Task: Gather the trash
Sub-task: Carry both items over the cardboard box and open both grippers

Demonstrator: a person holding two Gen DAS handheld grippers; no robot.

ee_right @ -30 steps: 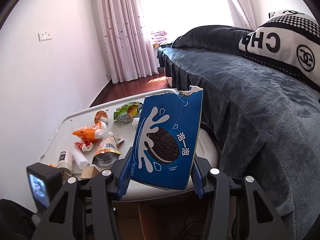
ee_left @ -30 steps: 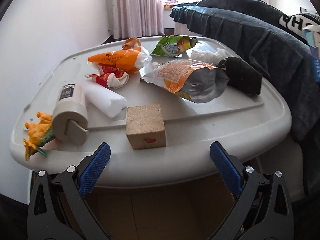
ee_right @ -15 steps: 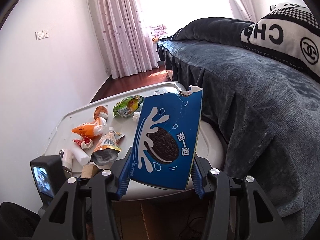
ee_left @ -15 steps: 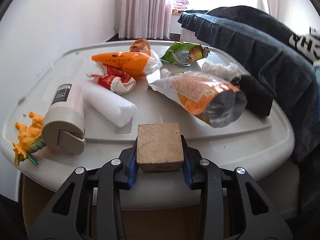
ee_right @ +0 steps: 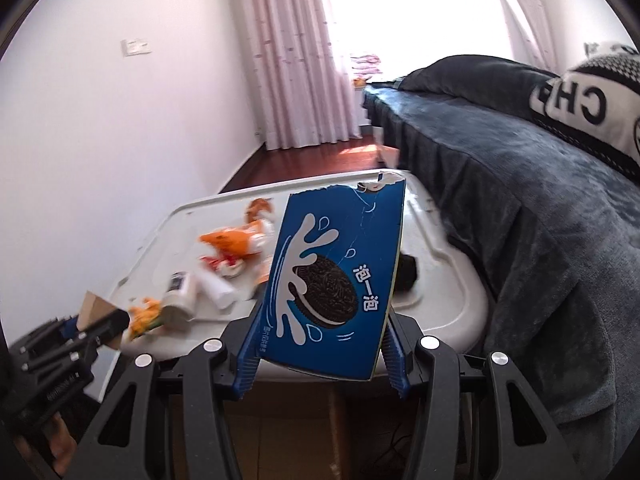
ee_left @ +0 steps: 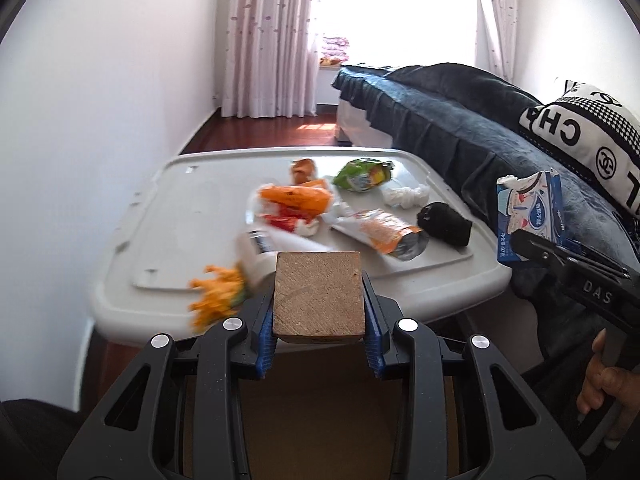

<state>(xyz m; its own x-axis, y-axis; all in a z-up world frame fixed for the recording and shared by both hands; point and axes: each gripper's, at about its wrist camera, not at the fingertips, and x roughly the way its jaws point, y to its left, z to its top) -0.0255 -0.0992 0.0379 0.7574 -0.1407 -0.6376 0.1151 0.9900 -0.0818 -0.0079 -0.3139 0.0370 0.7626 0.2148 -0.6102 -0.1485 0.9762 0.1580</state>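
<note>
Now both hands tilt downward, left fingers (ee_left: pixel 319 334) clenching a wooden block (ee_left: pixel 319 295) (right: blue cookie box (ee_right: pixel 334 280)).

4 wrappers (ee_left: pixel 295 199), 1 block (ee_left: pixel 319 295), 1 box (ee_right: pixel 334 276)

brown block (ee_left: pixel 319 295) is up off the lid, squared between blue pads. torn blue cookie box (ee_right: pixel 334 280) stands upright, clamped too. orange wrapper (ee_left: pixel 296 199), green packet (ee_left: pixel 361 175), silver-orange pouch (ee_left: pixel 384 233) and white tissue (ee_left: pixel 405 196) lie scattered on the white lid (ee_left: pixel 180 216).
</note>
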